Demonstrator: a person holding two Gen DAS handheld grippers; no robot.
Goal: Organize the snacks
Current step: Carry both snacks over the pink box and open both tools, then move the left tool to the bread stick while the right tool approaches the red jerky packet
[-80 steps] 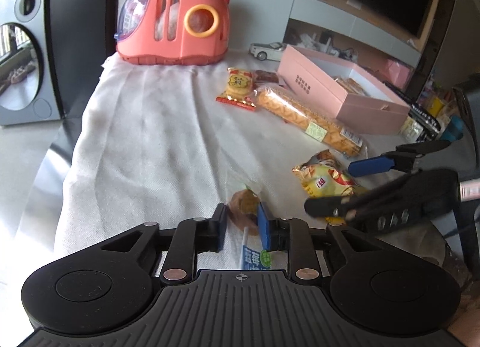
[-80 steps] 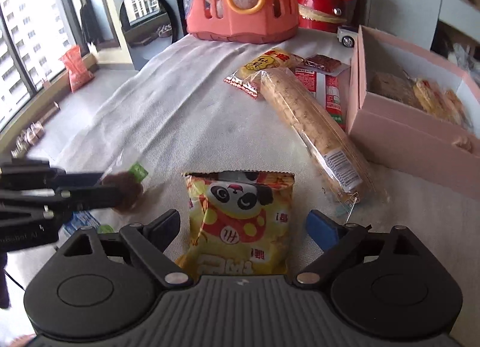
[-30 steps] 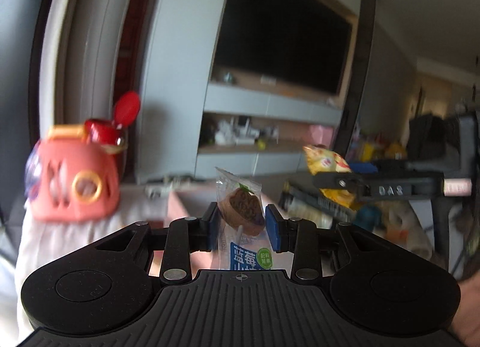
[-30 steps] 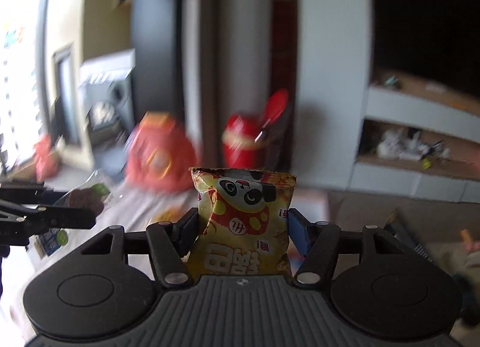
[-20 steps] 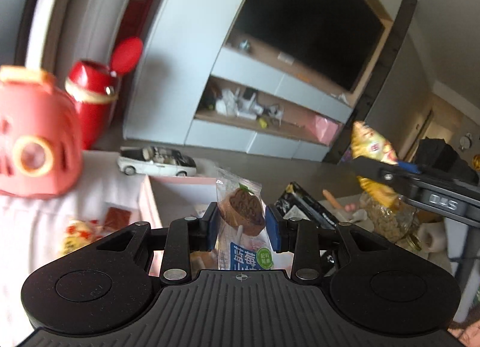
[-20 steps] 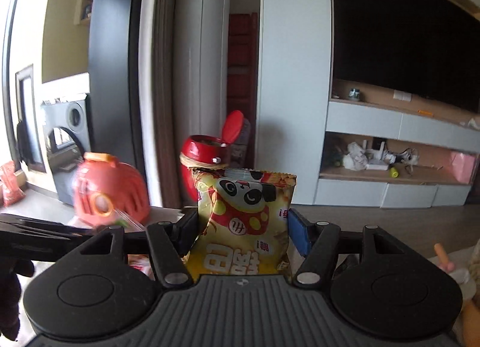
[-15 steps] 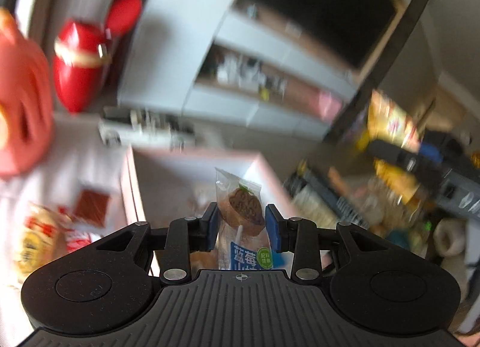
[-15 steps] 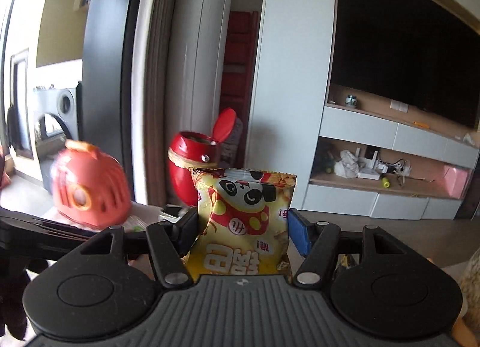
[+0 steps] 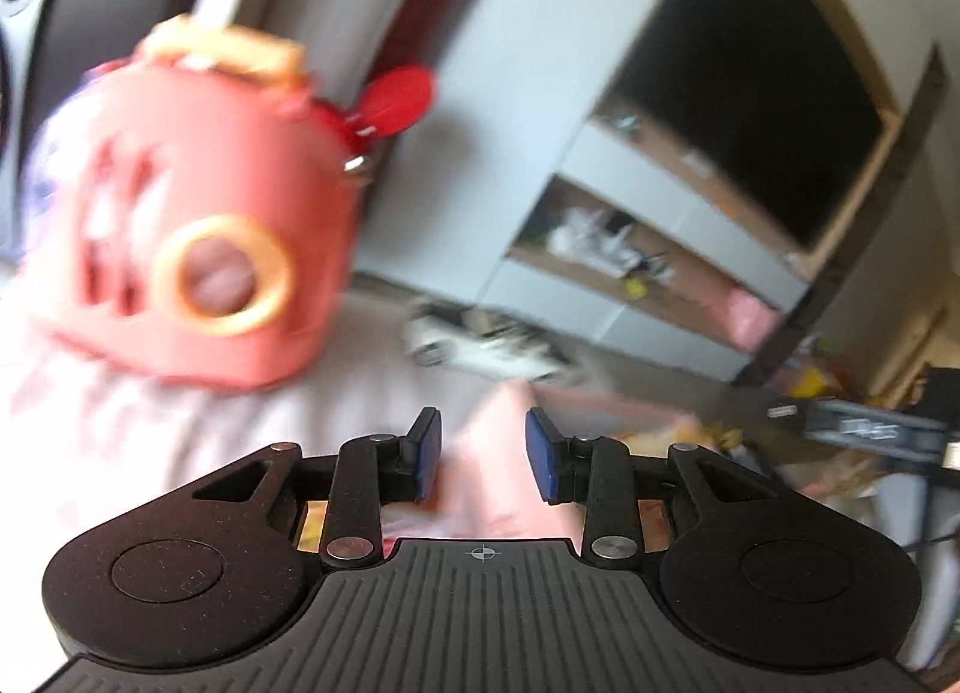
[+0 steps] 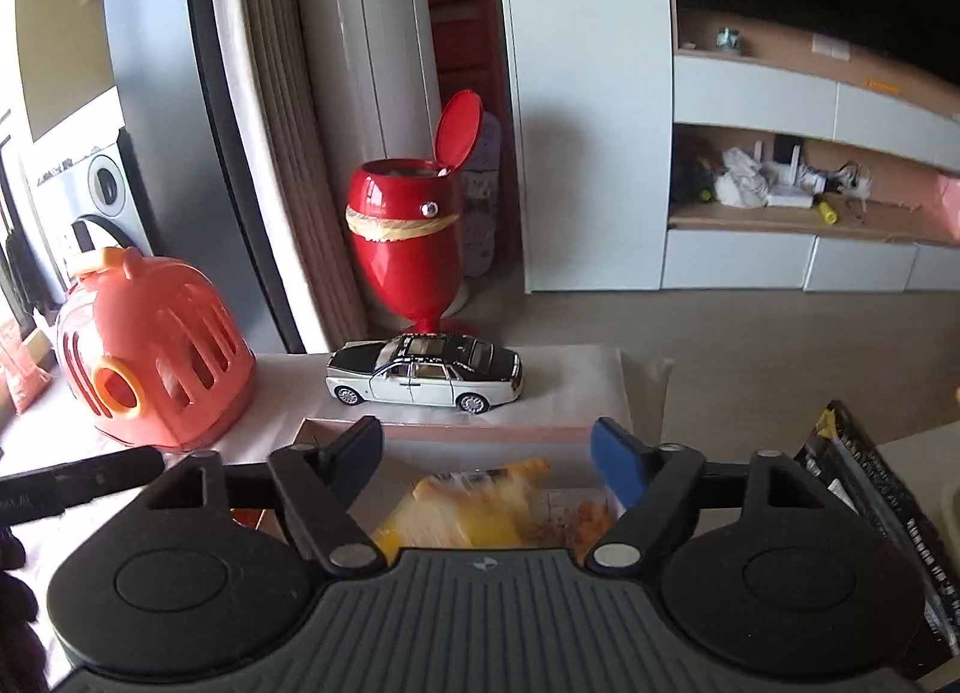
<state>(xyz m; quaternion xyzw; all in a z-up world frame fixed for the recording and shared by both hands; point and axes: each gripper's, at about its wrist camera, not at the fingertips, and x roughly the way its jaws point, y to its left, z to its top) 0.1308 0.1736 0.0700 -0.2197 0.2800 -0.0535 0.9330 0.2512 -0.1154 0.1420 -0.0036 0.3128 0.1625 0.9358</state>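
Above the pink box (image 10: pixel 480 430), right gripper (image 10: pixel 486 450) jaws have just been opening, empty; yellow snack (image 10: pixel 474 504) lies blurred below; left gripper (image 9: pixel 483 462) parted, empty; toy car (image 10: pixel 425 372) stands beyond the far rim.

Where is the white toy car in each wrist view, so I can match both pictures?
Left wrist view: the white toy car is blurred, just right of centre, above the jaws.
Right wrist view: the car is sharp, at centre.
Shared landmark: the coral pet carrier, left of the car.
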